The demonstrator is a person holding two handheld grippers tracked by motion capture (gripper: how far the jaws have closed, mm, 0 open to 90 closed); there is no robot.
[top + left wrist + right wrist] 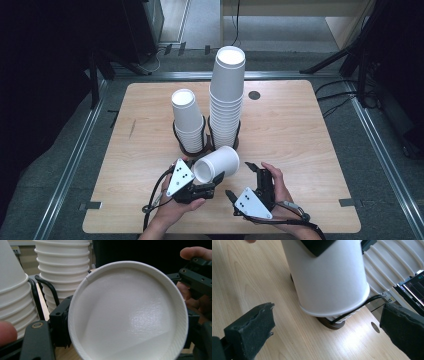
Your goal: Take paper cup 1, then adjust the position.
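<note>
At the lower middle of the high view, the left gripper (212,181) is clamped on 1 white paper cup (216,164), which lies tipped on its side above the light wooden table (300,145), its open mouth turned toward the lower left of the frame. In the left gripper view that cup (130,315) takes up the centre and right, its pale inside and rolled rim facing the camera, with the black jaws pressed against its outer wall on either side.

The right gripper (247,182) sits just right of the cup in the high view, held in the person's right hand (277,192) at the bottom edge, and its jaws stand wide apart with nothing between them. In the right gripper view the 2 black foam-faced pads (252,327) rise from the lower left and lower right corners, well clear of the cup's white wall (329,282) in the upper middle.

Behind the held cup, at the centre of the high view, stand 2 stacks of white paper cups, each in a black wire holder: a short stack (188,120) to the left and a tall stack (226,97) just beside it to the right. The held cup's base is close to the foot of the tall stack. A small dark round hole (254,95) marks the table at the upper right of the stacks.
</note>
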